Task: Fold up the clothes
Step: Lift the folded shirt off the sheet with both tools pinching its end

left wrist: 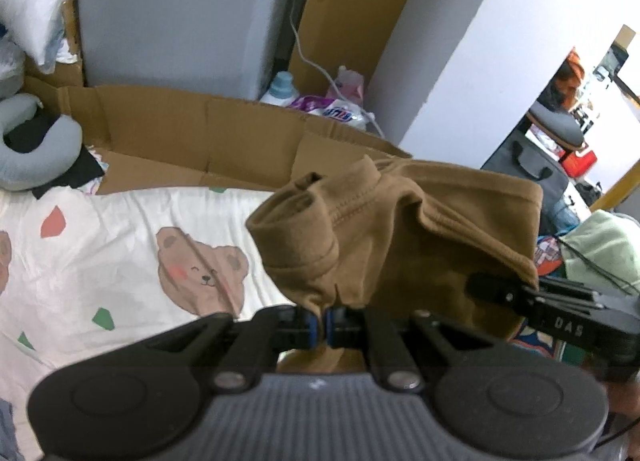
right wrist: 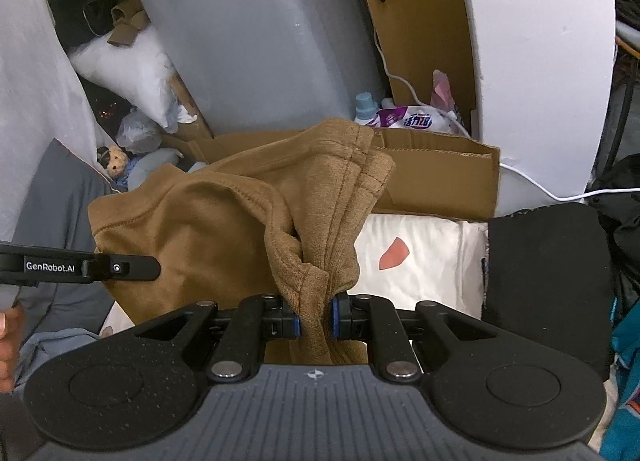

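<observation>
A brown garment [left wrist: 384, 229] hangs lifted above the bed, stretched between both grippers. My left gripper [left wrist: 320, 325] is shut on a thin pinch of its fabric near a hemmed edge. In the right wrist view the same brown garment [right wrist: 248, 217] bunches into a thick fold, and my right gripper [right wrist: 314, 321] is shut on that bunch. The right gripper also shows at the right edge of the left wrist view as a black finger [left wrist: 504, 293] against the cloth. The left gripper's finger [right wrist: 120, 267] enters the right wrist view from the left. The garment's lower part is hidden behind the grippers.
A white bedsheet [left wrist: 120, 261] with bear prints lies below. Flattened cardboard [left wrist: 200, 133] lines the far bed edge, with a grey wrapped appliance [right wrist: 260, 41] behind it. Detergent bottles [right wrist: 366, 107], a white cable, a grey neck pillow [left wrist: 36, 149] and a black cloth [right wrist: 548, 269] lie around.
</observation>
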The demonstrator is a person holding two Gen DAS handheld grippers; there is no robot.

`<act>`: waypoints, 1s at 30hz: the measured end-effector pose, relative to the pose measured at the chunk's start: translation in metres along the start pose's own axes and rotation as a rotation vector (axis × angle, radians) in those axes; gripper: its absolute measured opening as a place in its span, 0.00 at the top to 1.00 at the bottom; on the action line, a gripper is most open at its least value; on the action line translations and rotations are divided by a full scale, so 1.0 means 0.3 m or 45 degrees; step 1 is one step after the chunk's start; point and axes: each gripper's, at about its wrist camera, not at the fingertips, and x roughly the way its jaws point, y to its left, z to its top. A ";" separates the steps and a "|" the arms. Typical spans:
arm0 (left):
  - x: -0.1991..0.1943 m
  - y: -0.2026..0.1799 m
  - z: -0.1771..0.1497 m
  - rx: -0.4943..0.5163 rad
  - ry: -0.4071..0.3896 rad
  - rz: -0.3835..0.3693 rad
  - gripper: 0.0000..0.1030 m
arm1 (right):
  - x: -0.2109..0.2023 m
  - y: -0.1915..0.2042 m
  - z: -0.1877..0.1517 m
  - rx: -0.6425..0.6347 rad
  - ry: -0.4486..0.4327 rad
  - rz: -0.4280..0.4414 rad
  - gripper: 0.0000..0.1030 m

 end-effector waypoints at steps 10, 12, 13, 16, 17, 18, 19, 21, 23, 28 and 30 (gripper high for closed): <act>0.051 -0.115 -0.024 0.016 -0.048 -0.066 0.96 | -0.067 -0.114 -0.009 0.056 -0.019 0.006 0.87; 0.070 -0.133 -0.036 0.018 -0.058 -0.089 0.96 | -0.083 -0.151 -0.019 0.080 -0.032 0.007 0.87; 0.082 -0.140 -0.041 0.004 -0.056 -0.103 0.96 | -0.088 -0.167 -0.026 0.082 -0.039 0.004 0.87; 0.124 -0.173 -0.058 0.005 -0.048 -0.132 0.96 | -0.102 -0.215 -0.045 0.089 -0.051 -0.011 0.87; 0.137 -0.187 -0.060 0.014 -0.044 -0.140 0.96 | -0.106 -0.233 -0.053 0.091 -0.053 -0.017 0.87; 0.150 -0.197 -0.065 0.016 -0.038 -0.155 0.96 | -0.109 -0.251 -0.061 0.093 -0.055 -0.023 0.87; 0.163 -0.207 -0.070 0.018 -0.031 -0.169 0.96 | -0.112 -0.271 -0.068 0.102 -0.055 -0.030 0.87; 0.190 -0.226 -0.076 0.019 -0.034 -0.177 0.96 | -0.115 -0.310 -0.078 0.118 -0.058 -0.042 0.87; 0.226 -0.245 -0.076 0.029 -0.028 -0.189 0.96 | -0.115 -0.351 -0.083 0.133 -0.060 -0.055 0.87; 0.326 -0.279 -0.072 0.042 -0.007 -0.220 0.96 | -0.104 -0.456 -0.087 0.177 -0.063 -0.080 0.87; 0.361 -0.297 -0.073 0.061 0.014 -0.247 0.96 | -0.092 -0.500 -0.091 0.197 -0.068 -0.084 0.87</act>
